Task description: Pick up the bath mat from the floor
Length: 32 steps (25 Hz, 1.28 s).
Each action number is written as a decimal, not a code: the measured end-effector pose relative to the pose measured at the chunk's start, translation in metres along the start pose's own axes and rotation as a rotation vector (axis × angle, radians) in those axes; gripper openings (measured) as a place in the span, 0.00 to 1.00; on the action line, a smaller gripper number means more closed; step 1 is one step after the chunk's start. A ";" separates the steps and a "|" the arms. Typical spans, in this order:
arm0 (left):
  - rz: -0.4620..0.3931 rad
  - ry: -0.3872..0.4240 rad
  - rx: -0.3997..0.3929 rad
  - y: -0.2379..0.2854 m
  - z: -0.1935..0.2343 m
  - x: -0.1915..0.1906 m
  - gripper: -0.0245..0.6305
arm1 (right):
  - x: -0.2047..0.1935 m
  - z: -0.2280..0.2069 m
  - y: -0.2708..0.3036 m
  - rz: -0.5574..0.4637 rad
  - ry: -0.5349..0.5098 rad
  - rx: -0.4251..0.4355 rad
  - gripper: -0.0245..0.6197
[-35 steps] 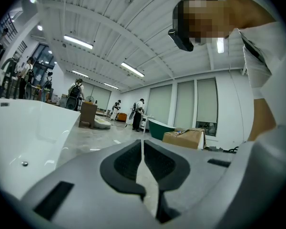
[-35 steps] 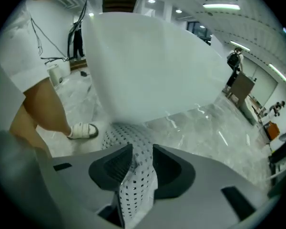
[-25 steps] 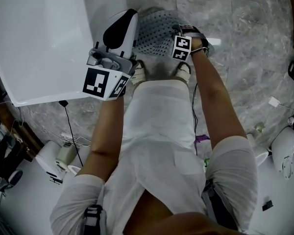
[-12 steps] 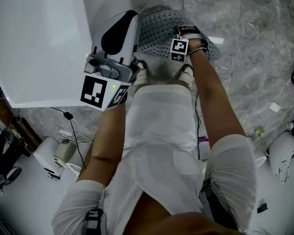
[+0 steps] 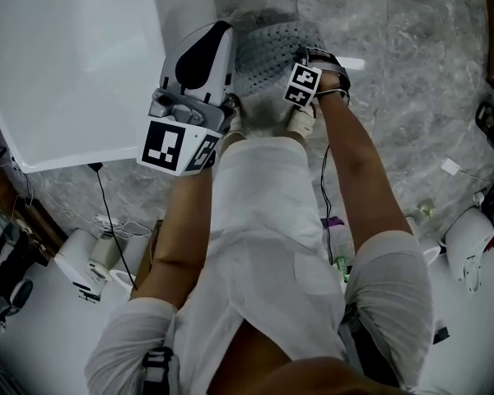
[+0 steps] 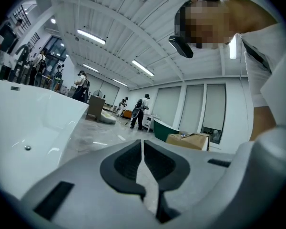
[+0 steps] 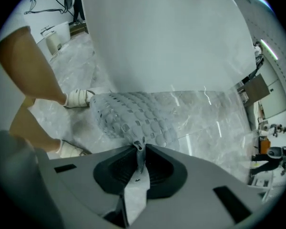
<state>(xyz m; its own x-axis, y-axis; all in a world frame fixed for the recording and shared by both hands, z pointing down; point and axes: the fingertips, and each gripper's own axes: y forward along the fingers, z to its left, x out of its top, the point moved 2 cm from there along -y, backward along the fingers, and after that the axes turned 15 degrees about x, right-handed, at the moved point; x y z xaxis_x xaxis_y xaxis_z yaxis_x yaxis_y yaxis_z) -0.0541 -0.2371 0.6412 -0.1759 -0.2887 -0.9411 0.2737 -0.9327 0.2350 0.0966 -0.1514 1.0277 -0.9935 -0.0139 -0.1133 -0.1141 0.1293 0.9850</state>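
The grey perforated bath mat [image 5: 267, 52] lies on the marble floor beside the white bathtub [image 5: 66, 64], just beyond the person's feet. My right gripper [image 5: 305, 62] points straight down at the mat's near right edge. In the right gripper view its jaws have just been closing, and the right gripper [image 7: 139, 147] is shut on a pinched fold of the mat [image 7: 138, 116], which rises off the floor there. My left gripper [image 5: 214, 30] is held over the tub's corner. In the left gripper view the left gripper [image 6: 143, 144] is shut with nothing in it.
The person's white shoes [image 5: 233, 122] [image 5: 303, 120] stand at the mat's near edge. The tub wall [image 7: 167, 37] rises just behind the mat. A cable [image 5: 107, 212] and white devices [image 5: 86, 262] lie at lower left. A cardboard box [image 6: 193, 140] stands across the room.
The right gripper's jaws have shut on the mat's edge, and the mat is bunched narrower on its right side. The left gripper has shifted slightly.
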 end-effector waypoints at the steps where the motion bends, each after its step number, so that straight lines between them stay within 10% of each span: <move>1: 0.000 -0.002 -0.003 -0.003 -0.004 0.008 0.07 | -0.001 0.002 -0.014 -0.005 0.007 -0.014 0.14; 22: -0.022 0.038 -0.084 -0.074 -0.058 0.231 0.07 | 0.030 0.000 -0.395 -0.250 0.430 -0.294 0.13; 32: -0.111 0.101 -0.132 -0.114 -0.074 0.329 0.07 | 0.029 0.017 -0.580 -0.556 0.636 -0.555 0.12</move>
<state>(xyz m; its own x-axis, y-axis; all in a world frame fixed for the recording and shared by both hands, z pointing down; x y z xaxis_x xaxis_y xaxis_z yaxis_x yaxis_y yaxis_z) -0.0732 -0.2099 0.2866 -0.1182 -0.1562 -0.9806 0.3808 -0.9192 0.1005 0.1339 -0.2104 0.4505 -0.5971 -0.4788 -0.6436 -0.3845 -0.5334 0.7534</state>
